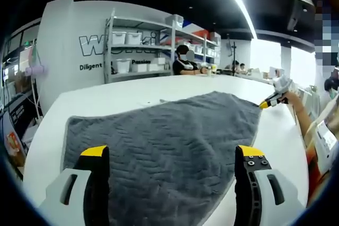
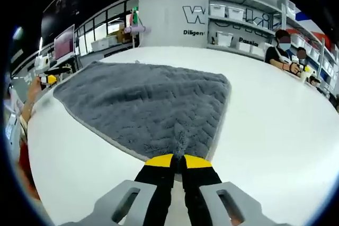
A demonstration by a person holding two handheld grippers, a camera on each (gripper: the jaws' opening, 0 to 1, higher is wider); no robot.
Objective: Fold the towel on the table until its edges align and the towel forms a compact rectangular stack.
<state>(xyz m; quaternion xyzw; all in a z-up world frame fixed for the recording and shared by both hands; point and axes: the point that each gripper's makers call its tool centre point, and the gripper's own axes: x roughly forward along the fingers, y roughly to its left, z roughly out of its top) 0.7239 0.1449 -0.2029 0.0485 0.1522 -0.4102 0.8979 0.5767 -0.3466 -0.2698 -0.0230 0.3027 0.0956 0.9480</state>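
Right gripper view: right hand-held gripper pinches the gray towel on the white desk; left hand-held gripper gapes; shelves behind.

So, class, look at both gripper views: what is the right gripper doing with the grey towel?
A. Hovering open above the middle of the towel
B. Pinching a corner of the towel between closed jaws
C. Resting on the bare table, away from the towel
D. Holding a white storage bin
B: in the right gripper view the right gripper has its yellow-tipped jaws shut together, with the puckered near corner of the towel bunched between them on the white table.
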